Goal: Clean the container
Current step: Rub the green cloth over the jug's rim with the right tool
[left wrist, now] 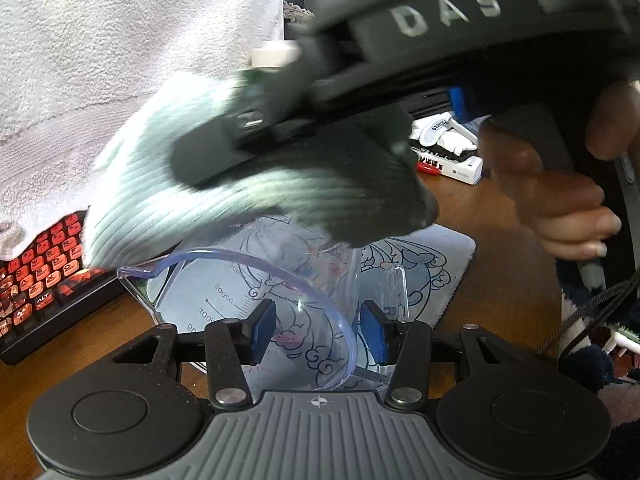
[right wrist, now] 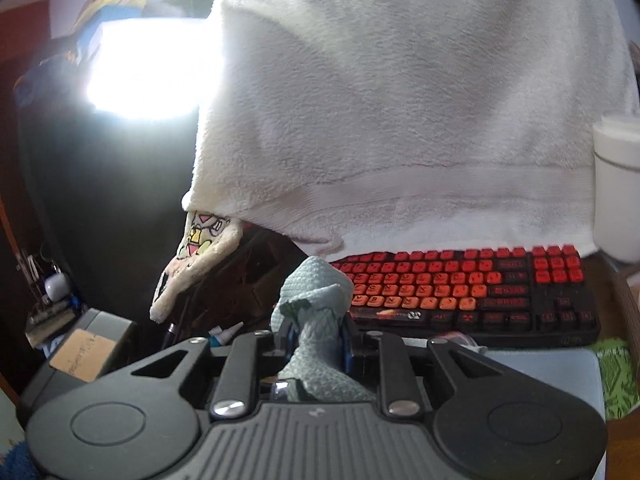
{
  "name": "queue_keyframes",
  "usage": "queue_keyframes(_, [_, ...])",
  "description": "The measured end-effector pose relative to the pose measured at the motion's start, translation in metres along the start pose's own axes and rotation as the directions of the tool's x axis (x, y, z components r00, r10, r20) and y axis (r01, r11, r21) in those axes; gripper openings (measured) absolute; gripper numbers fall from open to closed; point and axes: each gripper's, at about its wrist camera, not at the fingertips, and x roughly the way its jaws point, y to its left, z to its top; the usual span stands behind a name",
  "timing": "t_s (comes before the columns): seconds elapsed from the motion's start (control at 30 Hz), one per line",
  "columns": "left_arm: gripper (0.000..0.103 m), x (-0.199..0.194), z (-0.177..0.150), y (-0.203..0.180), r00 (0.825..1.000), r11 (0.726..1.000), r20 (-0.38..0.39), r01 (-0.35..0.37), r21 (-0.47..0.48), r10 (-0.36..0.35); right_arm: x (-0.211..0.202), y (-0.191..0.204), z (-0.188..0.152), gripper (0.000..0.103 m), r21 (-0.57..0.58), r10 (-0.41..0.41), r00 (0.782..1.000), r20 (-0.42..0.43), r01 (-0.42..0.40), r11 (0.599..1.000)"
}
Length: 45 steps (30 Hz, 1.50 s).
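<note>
Left claw (left wrist: 318, 330) grips the rim of a clear measuring cup (left wrist: 256, 304), one blue pad inside the wall, the other outside, at 6 o'clock in the left wrist view. Right claw (right wrist: 314, 338) is clenched on a pale green cloth (right wrist: 316, 300); from the left wrist it shows at 12 o'clock, with the cloth hanging just above the cup. On the desk (left wrist: 496, 248), a red keyboard (right wrist: 460, 292) lies at 3 o'clock from the right claw, under a white towel (right wrist: 400, 100).
</note>
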Motion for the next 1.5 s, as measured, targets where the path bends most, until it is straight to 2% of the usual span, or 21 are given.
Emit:
queue_keyframes(0.4, [0.047, -0.002, -0.001, -0.008, 1.000, 1.000, 0.001, 0.001, -0.001, -0.001, -0.041, -0.061, -0.010, 0.020, 0.161, -0.112, 0.992, 0.051, 0.103, 0.982])
queue_keyframes(0.57, [0.047, -0.002, -0.002, -0.010, 1.000, 1.000, 0.001, 0.001, 0.000, -0.001, -0.029, -0.052, -0.003, 0.020, 0.143, -0.103, 0.994, 0.039, 0.097, 0.985])
queue_keyframes(0.87, [0.047, 0.002, -0.001, -0.005, 1.000, 1.000, 0.001, 0.001, -0.001, -0.001, 0.012, -0.014, 0.015, 0.020, 0.019, -0.074, 0.996, -0.040, 0.075, 0.997])
queue_keyframes(0.97, [0.047, 0.001, -0.001, -0.005, 1.000, 1.000, 0.001, 0.001, -0.001, -0.001, 0.008, -0.018, 0.014, 0.020, 0.033, -0.064, 0.997, -0.042, 0.065, 0.997])
queue_keyframes(1.27, [0.047, 0.002, -0.001, -0.006, 1.000, 1.000, 0.000, -0.001, 0.002, 0.001, -0.039, -0.046, -0.008, 0.020, 0.112, -0.082, 0.997, 0.008, 0.080, 0.991])
queue_keyframes(1.4, [0.047, 0.002, -0.001, -0.008, 1.000, 1.000, 0.000, 0.000, 0.000, 0.000, -0.041, -0.054, -0.007, 0.020, 0.139, -0.101, 0.995, 0.014, 0.098, 0.985])
queue_keyframes(1.5, [0.047, 0.000, -0.001, -0.009, 1.000, 1.000, 0.000, 0.001, 0.000, -0.001, -0.032, -0.051, 0.002, 0.020, 0.113, -0.115, 0.993, 0.010, 0.114, 0.987])
